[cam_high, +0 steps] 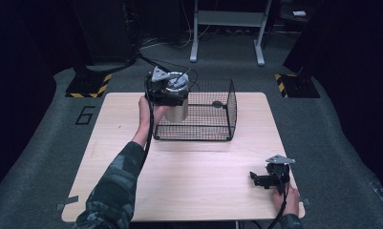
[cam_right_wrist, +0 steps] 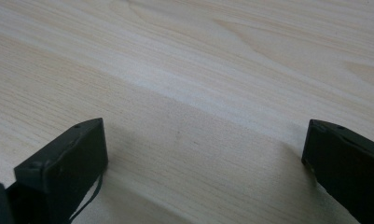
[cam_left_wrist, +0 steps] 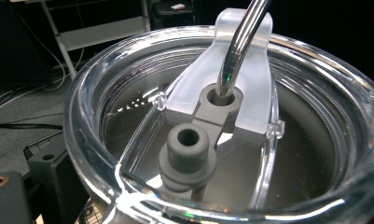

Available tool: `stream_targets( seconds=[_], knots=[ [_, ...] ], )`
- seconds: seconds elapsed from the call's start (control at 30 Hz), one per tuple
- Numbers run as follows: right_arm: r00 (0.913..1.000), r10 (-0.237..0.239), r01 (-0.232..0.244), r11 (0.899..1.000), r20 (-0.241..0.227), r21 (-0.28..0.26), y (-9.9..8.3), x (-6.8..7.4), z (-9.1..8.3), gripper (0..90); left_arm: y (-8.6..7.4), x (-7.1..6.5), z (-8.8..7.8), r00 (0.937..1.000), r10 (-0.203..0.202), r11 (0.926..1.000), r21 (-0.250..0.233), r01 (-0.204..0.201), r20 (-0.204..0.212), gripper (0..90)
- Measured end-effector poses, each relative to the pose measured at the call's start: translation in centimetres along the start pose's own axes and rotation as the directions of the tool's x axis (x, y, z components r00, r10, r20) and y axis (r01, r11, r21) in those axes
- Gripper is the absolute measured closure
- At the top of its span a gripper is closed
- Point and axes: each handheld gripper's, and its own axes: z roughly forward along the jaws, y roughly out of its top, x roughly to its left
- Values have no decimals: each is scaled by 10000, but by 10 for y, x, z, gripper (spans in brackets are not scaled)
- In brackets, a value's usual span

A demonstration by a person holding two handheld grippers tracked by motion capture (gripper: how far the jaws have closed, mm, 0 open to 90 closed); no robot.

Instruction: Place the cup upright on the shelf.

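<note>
The left claw [cam_high: 172, 98] grips the tumbler [cam_high: 178, 107] at the basket's [cam_high: 213, 131] corner.

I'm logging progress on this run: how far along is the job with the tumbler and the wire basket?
Mid-job. Done: the left gripper has the steel tumbler, with clear lid and metal straw, lifted at the wire basket's left wall. In hand: carrying it there. Left: setting it down and letting go. The right gripper rests open on the table.
</note>
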Motion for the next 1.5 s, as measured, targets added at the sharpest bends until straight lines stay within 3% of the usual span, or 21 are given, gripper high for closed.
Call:
stream_targets(
  seconds=[0.77,1.0,1.3,1.5],
  knots=[
    [9999,158,-158,9999,-41,-49,0,1,0,0,-17,-7,54,9964,-307,9987,392,338,-784,39],
    [9999,155,-156,9999,-34,-71,0,1,0,0,-25,-7,69,9927,-438,9969,601,508,-1128,39],
    [9998,203,-203,9998,-42,-56,0,1,0,0,-39,-10,88,9861,-930,9924,669,1029,-1377,39],
    [9999,127,-127,9999,-46,-70,0,1,0,0,-46,-13,99,9844,-950,9904,860,1085,-1479,39]
  ],
)
